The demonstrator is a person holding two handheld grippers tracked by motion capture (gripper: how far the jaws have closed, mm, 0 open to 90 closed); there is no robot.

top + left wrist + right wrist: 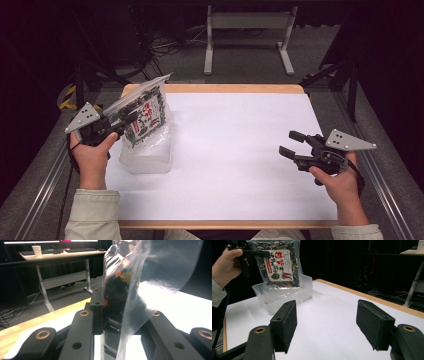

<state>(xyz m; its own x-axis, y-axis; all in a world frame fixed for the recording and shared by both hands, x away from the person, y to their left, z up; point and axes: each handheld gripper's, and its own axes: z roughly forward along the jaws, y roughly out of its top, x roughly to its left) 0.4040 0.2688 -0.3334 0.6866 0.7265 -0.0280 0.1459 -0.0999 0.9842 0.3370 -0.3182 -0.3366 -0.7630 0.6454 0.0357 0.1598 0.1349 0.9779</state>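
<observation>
Nearest the person, at the right of the white-covered wooden table, the right gripper hangs just above the surface with its black jaws standing apart and nothing between them; its own view looks along the two padded fingers across bare white tabletop. It is well apart from everything else on the table.

Across at the left side, the left gripper is clamped on a clear plastic packet of dark dried food with a white, red-lettered label. The jaws pinch the packet's left edge, near its upper part, so the packet hangs beside and to the right of the gripper, tilted, its transparent top strip rising toward the far left corner of the table. In the left gripper view the crinkled film runs straight up between the closed jaws.

The packet's lower end sits inside a clear, shallow rectangular plastic tub that rests on the table's left part, just right of the left hand. From the right gripper view the packet stands nearly upright in the tub, leaning toward its far wall; whether its bottom edge touches the tub's floor cannot be told.
</observation>
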